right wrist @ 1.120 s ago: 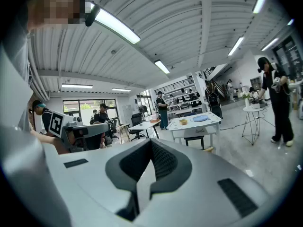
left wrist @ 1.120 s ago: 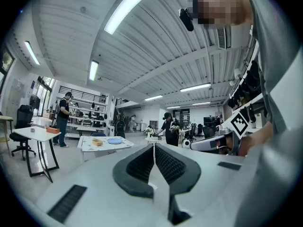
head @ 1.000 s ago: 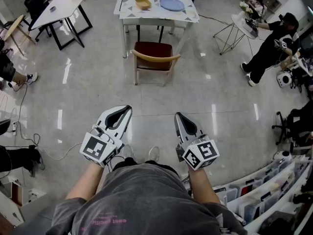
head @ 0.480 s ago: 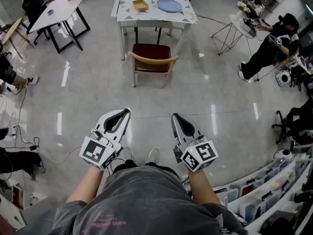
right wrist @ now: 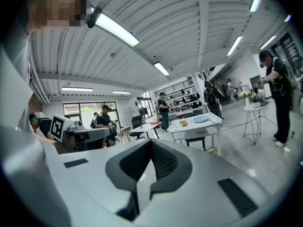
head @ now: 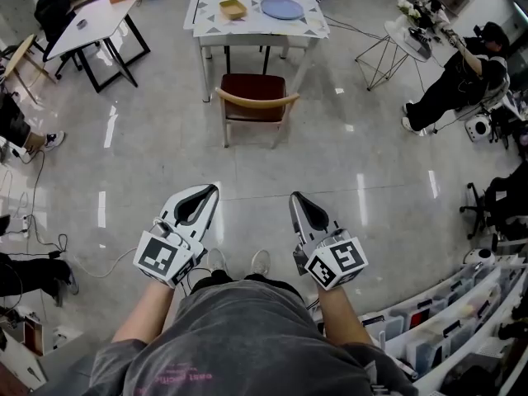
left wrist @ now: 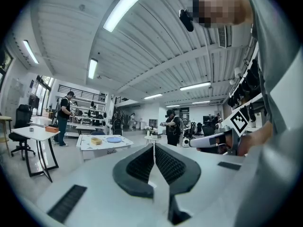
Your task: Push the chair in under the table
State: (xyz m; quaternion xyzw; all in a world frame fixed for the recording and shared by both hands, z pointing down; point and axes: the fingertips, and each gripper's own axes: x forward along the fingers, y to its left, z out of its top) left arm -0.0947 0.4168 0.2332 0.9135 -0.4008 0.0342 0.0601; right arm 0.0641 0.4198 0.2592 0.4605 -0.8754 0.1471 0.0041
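A chair [head: 253,89] with a dark red seat and a curved wooden backrest [head: 257,101] stands on the floor, pulled out in front of a white patterned table [head: 252,30]. A yellow bowl [head: 233,8] and a blue plate [head: 283,7] rest on the table. My left gripper [head: 216,186] and right gripper [head: 293,195] are held side by side well short of the chair, both shut and empty, pointing toward it. In the left gripper view the table [left wrist: 90,148] is far off beyond the shut jaws. The right gripper view shows the table [right wrist: 196,126] likewise.
A white table on black legs [head: 95,15] stands at the far left, and a small round stand on wire legs [head: 403,41] at the right. A person in black [head: 458,81] works beside it. Cables [head: 41,238] trail at the left. Shelving [head: 445,328] fills the lower right.
Both grippers have kept still and shut. The head view has shifted a little, so the table and chair sit slightly higher in the picture.
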